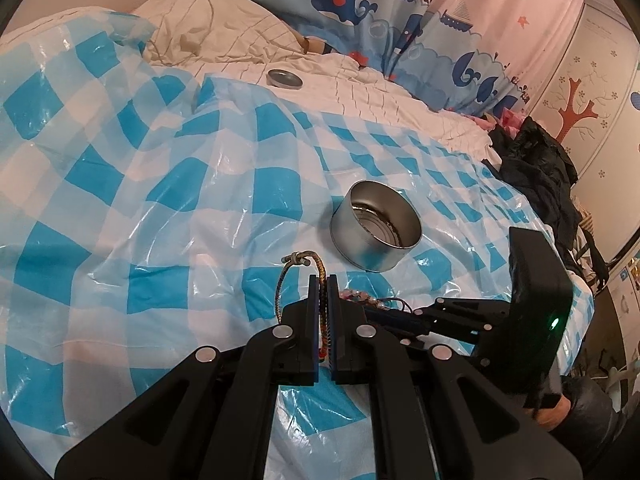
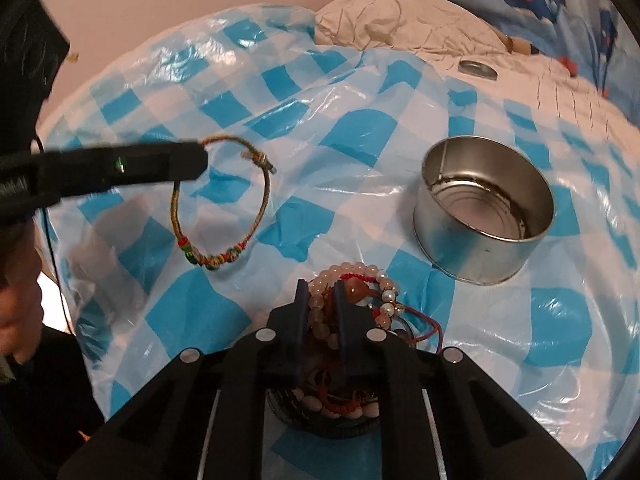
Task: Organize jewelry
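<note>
My left gripper (image 1: pixel 322 280) is shut on a woven cord bracelet (image 1: pixel 289 280) and holds it up above the checked sheet; in the right wrist view the bracelet (image 2: pixel 262 204) hangs from the left gripper's tip (image 2: pixel 196 160). My right gripper (image 2: pixel 322 288) is shut on a bunch of pink bead bracelets (image 2: pixel 352 276) with red cords, above a dark container (image 2: pixel 320 424) with more beads. An open silver tin (image 2: pixel 484 208) stands to the right; it also shows in the left wrist view (image 1: pixel 376 226).
A blue-and-white checked plastic sheet (image 1: pixel 160 200) covers the bed. The tin's lid (image 1: pixel 285 79) lies far back on white bedding. Dark clothes (image 1: pixel 536 172) pile at the bed's right edge. A whale-print curtain (image 1: pixel 360 4) hangs behind.
</note>
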The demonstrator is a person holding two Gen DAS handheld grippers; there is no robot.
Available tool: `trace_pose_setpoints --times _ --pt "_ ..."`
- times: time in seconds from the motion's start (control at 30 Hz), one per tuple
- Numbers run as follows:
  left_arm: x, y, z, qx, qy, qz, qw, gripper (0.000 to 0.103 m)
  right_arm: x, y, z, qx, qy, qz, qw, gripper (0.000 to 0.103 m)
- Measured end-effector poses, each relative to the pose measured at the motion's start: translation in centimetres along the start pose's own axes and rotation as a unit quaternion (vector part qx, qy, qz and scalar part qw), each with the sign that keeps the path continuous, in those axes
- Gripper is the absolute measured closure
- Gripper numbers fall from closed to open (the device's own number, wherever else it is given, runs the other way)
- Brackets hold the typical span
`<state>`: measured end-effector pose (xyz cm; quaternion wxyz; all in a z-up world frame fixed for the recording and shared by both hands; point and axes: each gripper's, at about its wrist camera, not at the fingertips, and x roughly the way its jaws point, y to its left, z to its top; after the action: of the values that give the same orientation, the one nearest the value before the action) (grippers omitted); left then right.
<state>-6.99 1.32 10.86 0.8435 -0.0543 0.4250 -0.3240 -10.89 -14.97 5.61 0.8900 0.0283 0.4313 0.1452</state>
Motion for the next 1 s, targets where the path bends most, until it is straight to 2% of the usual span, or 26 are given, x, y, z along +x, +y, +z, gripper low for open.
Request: trace_pose_setpoints --times 0.2,0.37,0.43,0.47,0.53,0.57,0.67,0.77,0.87,1.0 --pt "0.2 -0.3 0.0 0.004 0.001 0.0 1.0 0.1 -1.8 -2.1 0.6 0.072 -0.033 0.081 0.994 0.09" --pt "0.4 -0.5 0.0 0.006 0.002 0.0 1.0 0.1 -2.8 -4.5 0.9 0.147 -0.056 0.158 0.975 0.09" --pt "0.5 -0.6 0.0 0.007 0.003 0.001 1.0 0.1 -2.7 -5.2 0.9 0.168 -0.051 0.17 0.97 0.09" --pt "0.5 -0.7 0.0 0.007 0.004 0.001 1.0 0.1 -2.2 -5.4 0.9 0.172 -0.031 0.169 0.97 0.09" --pt "0.6 -0.7 0.0 0.008 0.005 0.001 1.0 0.1 -1.2 -5.3 0.7 0.166 0.007 0.12 0.979 0.089" --pt "0.6 -0.8 0.0 0.008 0.005 0.001 1.0 0.1 -0.8 -5.6 0.5 0.166 0.013 0.082 0.983 0.089" --pt "0.6 -0.8 0.0 0.009 0.005 0.001 0.9999 0.1 -1.1 -7.0 0.3 0.193 0.005 0.044 0.98 0.08" --pt "0.7 -0.8 0.0 0.009 0.006 0.001 0.9999 0.1 -1.5 -7.0 0.5 0.192 -0.011 0.044 0.98 0.078" --pt "0.7 -0.8 0.0 0.009 0.006 0.001 0.9999 0.1 -1.1 -6.2 0.6 0.178 -0.007 0.054 0.983 0.062" --pt "0.8 -0.8 0.0 0.009 0.006 0.001 0.9999 0.1 -1.2 -6.8 0.3 0.183 -0.01 0.043 0.982 0.061"
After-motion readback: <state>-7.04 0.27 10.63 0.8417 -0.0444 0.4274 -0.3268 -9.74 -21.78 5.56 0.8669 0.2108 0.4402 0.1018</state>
